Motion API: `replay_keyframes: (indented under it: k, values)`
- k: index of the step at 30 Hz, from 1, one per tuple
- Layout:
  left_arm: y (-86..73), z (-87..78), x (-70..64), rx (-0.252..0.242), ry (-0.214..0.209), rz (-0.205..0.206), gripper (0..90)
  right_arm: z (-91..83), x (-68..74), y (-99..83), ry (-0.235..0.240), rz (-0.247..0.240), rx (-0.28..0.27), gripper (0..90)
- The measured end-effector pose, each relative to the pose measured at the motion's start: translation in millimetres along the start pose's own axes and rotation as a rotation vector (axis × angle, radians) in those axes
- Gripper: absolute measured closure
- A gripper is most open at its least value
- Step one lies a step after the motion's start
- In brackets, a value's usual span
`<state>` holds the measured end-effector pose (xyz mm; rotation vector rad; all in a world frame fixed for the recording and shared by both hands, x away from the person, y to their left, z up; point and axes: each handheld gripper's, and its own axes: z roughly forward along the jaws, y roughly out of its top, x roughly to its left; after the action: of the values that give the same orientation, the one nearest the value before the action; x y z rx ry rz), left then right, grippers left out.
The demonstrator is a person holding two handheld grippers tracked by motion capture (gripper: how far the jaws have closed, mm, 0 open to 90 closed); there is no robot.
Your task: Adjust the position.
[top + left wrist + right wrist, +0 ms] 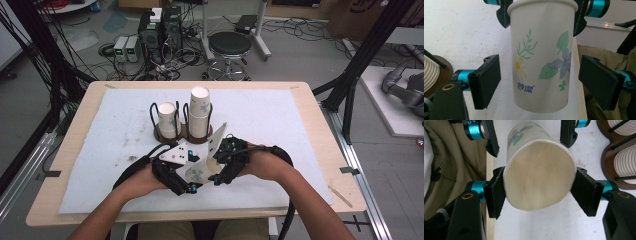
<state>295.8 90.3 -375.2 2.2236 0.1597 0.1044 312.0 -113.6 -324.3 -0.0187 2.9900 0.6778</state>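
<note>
The right gripper's fingers [495, 195] are pressing in on the rim of a paper cup [539, 182], squeezing its mouth slightly oval, while the left gripper's fingers [486, 80] are standing spread on either side of the cup's lower body, clear of it on both flanks.

The white mat [300, 150] is covering most of the wooden table [75, 200]. The cup holder [182, 131] is sitting well in from the far edge, roughly midway across, carrying a short stack of cups [168, 119] on its left post and a taller stack [200, 114] on its right. The flowered cup [199, 170] is hanging in the air near the mat's near edge, just in front of the holder, lying tilted between the two tools.

Judging by this, a handover or a separating pull is under way: the right gripper [220, 172] is carrying the cup by its mouth, and the left gripper [186, 186] is framing the base. The next move is likely calling for the left jaws to close gently on the cup wall without crushing it.

Both forearms are reaching in from the near edge, with the hands turned inward toward each other.
</note>
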Motion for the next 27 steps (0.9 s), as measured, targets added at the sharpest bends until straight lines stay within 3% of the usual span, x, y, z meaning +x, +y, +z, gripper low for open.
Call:
replay_keyframes:
  k: [17,20,27]
  values:
    - [-0.2,6.3,1.0,0.04,-0.014,0.007,23.6,5.5,1.7,11.5,0.011,-0.02,0.071,33.3]
    - [0.1,7.0,1.1,0.047,-0.013,-0.014,25.3,6.7,1.9,12.2,0.008,-0.027,0.086,33.2]
    - [1.1,9.1,1.9,0.057,-0.027,0.003,30.7,8.4,2.1,12.8,0.011,-0.035,0.084,33.2]
